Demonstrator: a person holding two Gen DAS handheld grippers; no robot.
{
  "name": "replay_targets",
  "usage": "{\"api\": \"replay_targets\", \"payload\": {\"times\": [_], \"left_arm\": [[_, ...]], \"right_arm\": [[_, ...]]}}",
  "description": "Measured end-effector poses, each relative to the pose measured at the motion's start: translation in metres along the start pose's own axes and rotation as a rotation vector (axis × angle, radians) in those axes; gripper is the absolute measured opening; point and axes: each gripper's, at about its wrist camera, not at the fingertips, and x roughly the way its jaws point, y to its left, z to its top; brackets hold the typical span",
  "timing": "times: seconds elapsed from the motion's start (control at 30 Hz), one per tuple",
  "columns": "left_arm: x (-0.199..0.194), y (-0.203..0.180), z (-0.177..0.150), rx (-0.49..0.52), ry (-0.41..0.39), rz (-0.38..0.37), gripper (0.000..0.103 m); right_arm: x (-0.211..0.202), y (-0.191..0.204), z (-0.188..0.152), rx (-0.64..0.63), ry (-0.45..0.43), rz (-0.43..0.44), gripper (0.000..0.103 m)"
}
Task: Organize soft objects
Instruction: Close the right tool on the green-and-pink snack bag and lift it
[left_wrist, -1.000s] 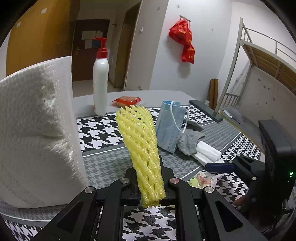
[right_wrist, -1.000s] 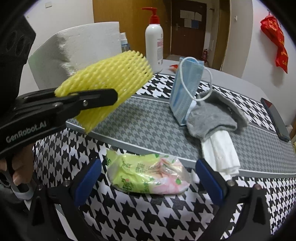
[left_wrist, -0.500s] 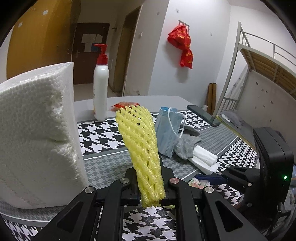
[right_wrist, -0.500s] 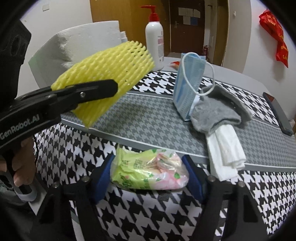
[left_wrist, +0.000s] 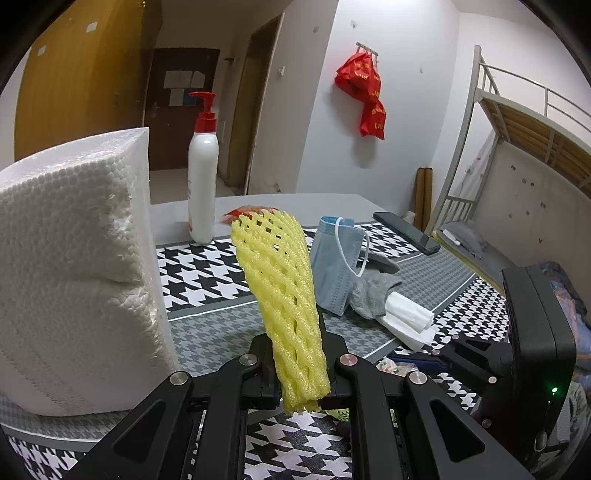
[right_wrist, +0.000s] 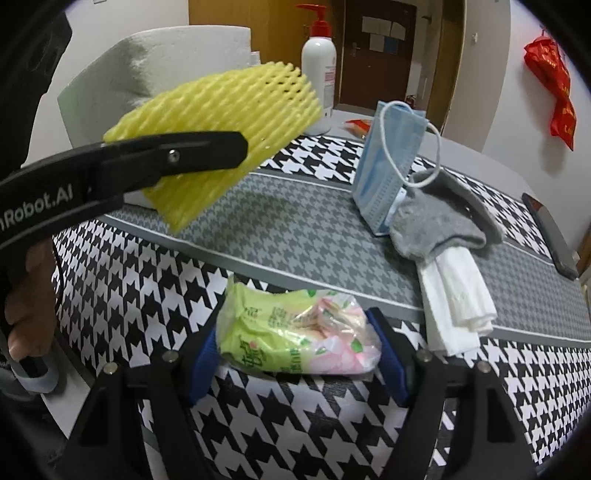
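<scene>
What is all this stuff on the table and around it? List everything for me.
Foam fruit net: one, yellow, held up in the left gripper.
Tissue packet: one, green and pink, between the right gripper's pads.
Paper towel block: one, white, left side of the table.
Pump bottle: one, white with red pump, far side.
Face mask: one, blue, standing against the sock.
Sock: one, grey, over folded tissues.
Folded tissues: white, beside the packet.
Phone: one, black, far edge.
Red bag: one, on the wall.
Left gripper: black, shut.
Right gripper: blue pads against the packet.
</scene>
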Motion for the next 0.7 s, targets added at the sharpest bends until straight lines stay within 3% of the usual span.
{"api": "replay_targets", "payload": {"times": [0.37,0.7], "left_arm": [[-0.006,-0.001,-0.001,0.011,-0.017,-0.012,0.013],[-0.019,-0.009,0.003,0.048,-0.053,-0.005,0.013]], "right_arm": [[-0.004,-0.006,-0.012,0.023,-0.020,0.004,0.075],[-0.033,-0.017,-0.016,0.074,-0.099,-0.037,0.075]]}}
